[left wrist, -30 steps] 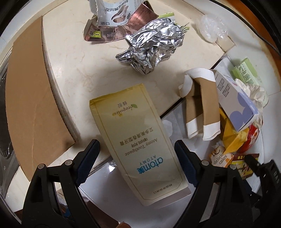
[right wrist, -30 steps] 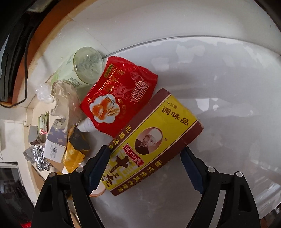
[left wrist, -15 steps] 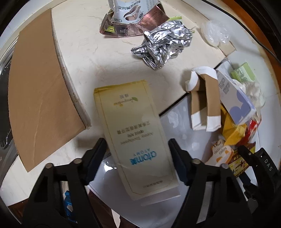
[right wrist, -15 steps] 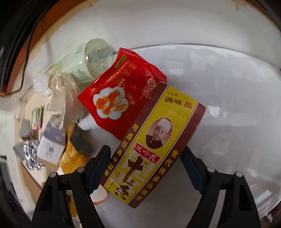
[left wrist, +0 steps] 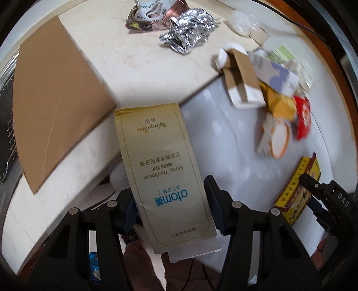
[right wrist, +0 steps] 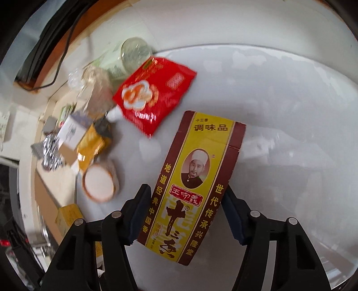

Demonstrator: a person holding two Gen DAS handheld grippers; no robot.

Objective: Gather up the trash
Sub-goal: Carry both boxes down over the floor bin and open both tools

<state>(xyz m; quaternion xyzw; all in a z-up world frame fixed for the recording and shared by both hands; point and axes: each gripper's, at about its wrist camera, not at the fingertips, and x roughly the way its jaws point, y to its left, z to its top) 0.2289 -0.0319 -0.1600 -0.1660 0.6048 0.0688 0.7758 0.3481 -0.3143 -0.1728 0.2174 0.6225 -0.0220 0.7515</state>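
My left gripper (left wrist: 170, 206) is shut on a pale yellow toothpaste box (left wrist: 161, 170) and holds it lifted above the counter edge. My right gripper (right wrist: 185, 212) is shut on a yellow and maroon seasoning box (right wrist: 192, 188), lifted over the white surface (right wrist: 279, 112); this box also shows in the left wrist view (left wrist: 297, 190). Loose trash lies beyond: a red snack packet (right wrist: 154, 94), a crumpled foil ball (left wrist: 188, 38), a torn paper cup sleeve (left wrist: 241, 76), a purple-and-white carton (left wrist: 273, 76), a small round cup (right wrist: 98, 183).
A brown cardboard sheet (left wrist: 51, 96) lies on the cream counter (left wrist: 134, 73) at left. A silver food pouch (left wrist: 150, 13) sits at the far edge. A green-labelled bottle (right wrist: 125, 56) lies behind the red packet. A black cable (right wrist: 62, 53) runs along the wooden edge.
Both grippers have closed on their boxes and lifted them back away from the trash pile. The seasoning box has turned more upright and pulled clear of the red packet.
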